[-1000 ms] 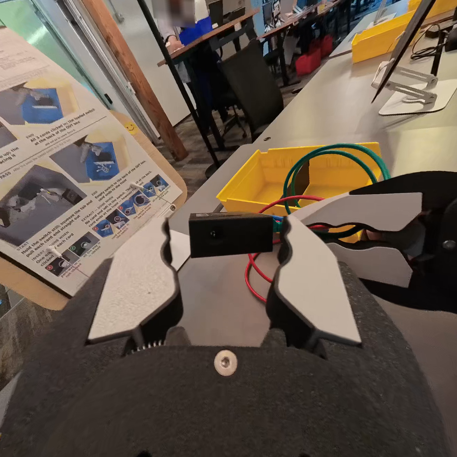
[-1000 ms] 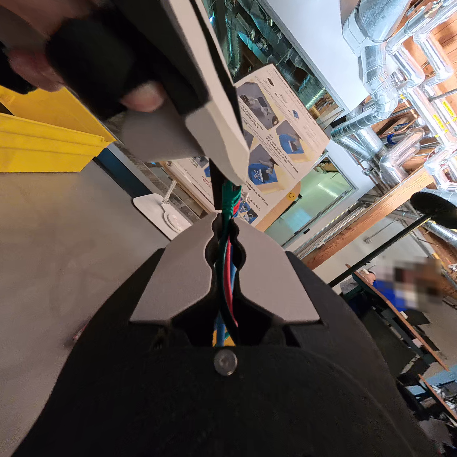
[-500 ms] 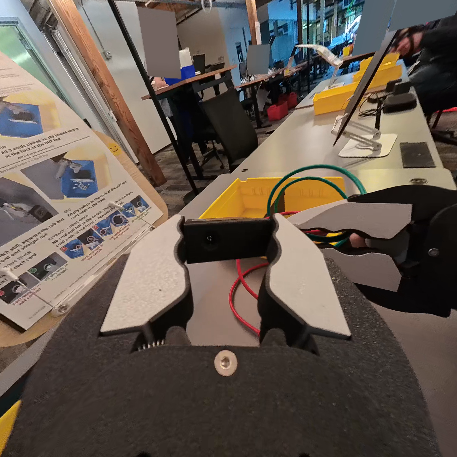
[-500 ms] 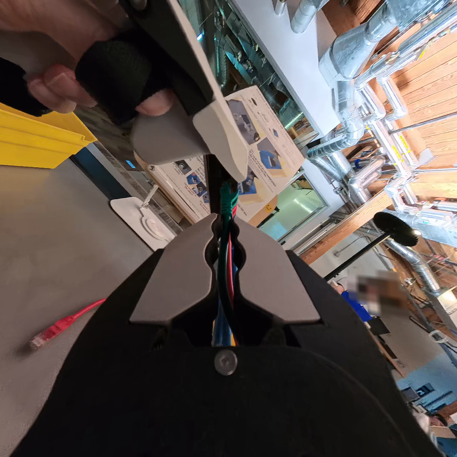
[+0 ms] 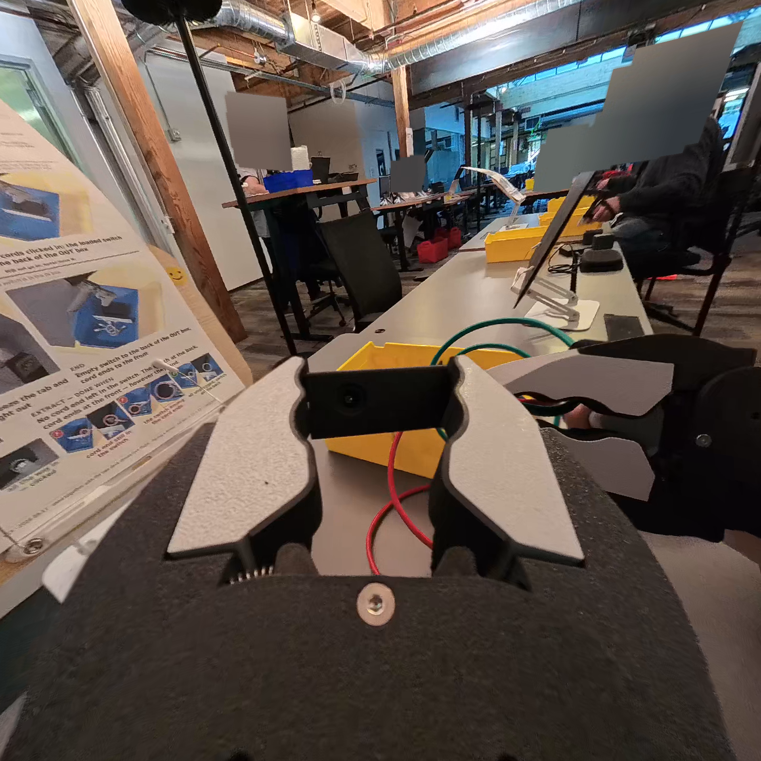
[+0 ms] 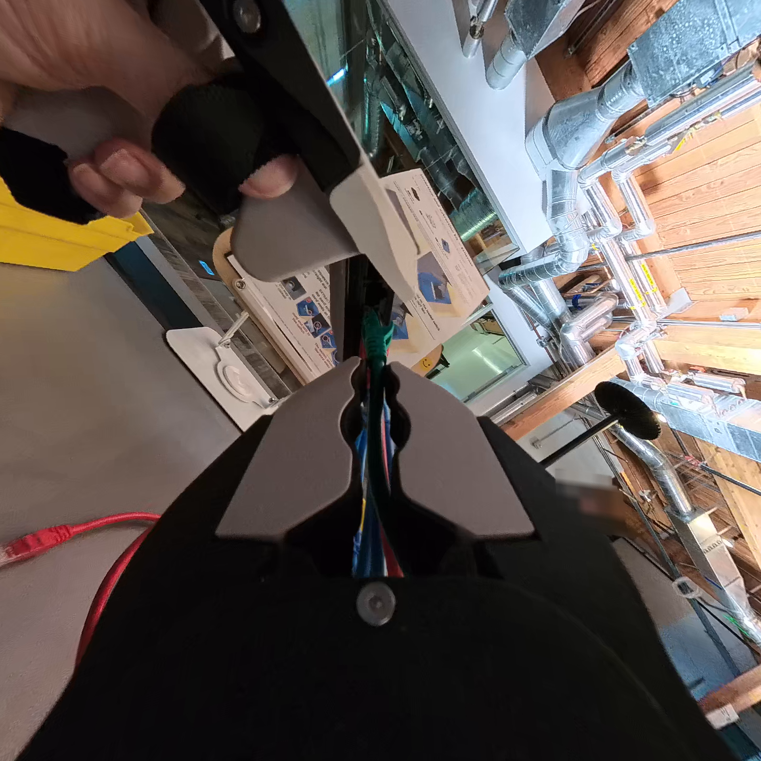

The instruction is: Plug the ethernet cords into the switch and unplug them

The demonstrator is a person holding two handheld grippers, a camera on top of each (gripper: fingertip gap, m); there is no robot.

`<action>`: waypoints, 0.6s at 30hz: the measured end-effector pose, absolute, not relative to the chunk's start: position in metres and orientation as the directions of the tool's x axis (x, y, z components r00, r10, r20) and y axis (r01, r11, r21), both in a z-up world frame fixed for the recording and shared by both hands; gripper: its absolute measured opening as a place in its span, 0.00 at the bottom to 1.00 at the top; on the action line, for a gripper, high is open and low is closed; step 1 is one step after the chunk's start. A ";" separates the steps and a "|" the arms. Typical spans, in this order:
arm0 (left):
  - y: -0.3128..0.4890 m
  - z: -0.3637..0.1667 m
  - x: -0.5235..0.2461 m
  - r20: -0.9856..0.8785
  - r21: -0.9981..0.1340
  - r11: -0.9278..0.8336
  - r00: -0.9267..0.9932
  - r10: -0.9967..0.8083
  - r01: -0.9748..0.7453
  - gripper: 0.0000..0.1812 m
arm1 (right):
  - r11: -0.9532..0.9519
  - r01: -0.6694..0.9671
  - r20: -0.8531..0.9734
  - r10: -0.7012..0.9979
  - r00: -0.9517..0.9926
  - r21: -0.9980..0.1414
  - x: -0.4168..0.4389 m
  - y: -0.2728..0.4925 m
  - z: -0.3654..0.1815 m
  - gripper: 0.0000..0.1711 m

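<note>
My left gripper [image 5: 376,401] is shut on the small black switch [image 5: 376,401] and holds it in the air above the grey table. My right gripper [image 6: 372,370] is shut on a bundle of green, red and blue ethernet cords [image 6: 376,436], close behind the switch. The green plug [image 6: 375,331] sticks out past my fingertips and meets the switch's edge [image 6: 379,296]. The right gripper [image 5: 584,405] shows at the right in the left wrist view, cords between its jaws. A green cord loop [image 5: 506,329] arcs over the bin. A red cord [image 5: 391,502] hangs to the table; its loose red plug [image 6: 31,543] lies there.
A yellow bin [image 5: 383,444] stands on the table just beyond the switch. An instruction poster [image 5: 82,350] on a board leans at the left. A white stand base [image 6: 218,370] lies on the table. Farther along stand a tablet stand [image 5: 552,296] and more yellow bins.
Both grippers have risen and tilted up, carrying the switch and cords higher above the table. The red plug and more red cord have come into the right wrist view.
</note>
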State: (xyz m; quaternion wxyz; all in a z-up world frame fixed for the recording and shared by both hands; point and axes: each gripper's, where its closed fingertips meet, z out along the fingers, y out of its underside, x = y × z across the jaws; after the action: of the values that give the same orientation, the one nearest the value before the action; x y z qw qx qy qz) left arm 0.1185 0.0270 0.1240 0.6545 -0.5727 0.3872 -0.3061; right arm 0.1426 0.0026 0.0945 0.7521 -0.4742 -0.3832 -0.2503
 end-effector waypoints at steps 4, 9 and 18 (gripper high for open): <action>0.027 0.125 0.118 -0.070 -0.996 0.088 0.475 -0.877 0.015 0.35 | 0.447 0.713 0.805 0.026 0.593 -0.540 0.142 0.001 0.097 0.05; 0.027 0.120 0.124 -0.058 -0.997 0.074 0.467 -0.882 0.016 0.35 | 0.439 0.694 0.795 0.087 0.600 -0.571 0.139 0.003 0.097 0.06; 0.028 0.120 0.122 -0.029 -0.998 0.052 0.453 -0.891 0.039 0.35 | 0.378 0.697 0.785 0.158 0.600 -0.609 0.138 0.007 0.098 0.06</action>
State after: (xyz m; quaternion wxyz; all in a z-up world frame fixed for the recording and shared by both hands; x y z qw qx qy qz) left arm 0.1225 0.0281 0.1203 0.6252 -0.5793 0.3679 -0.3718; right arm 0.1381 0.0070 0.0979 0.7236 -0.5255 -0.4070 -0.1861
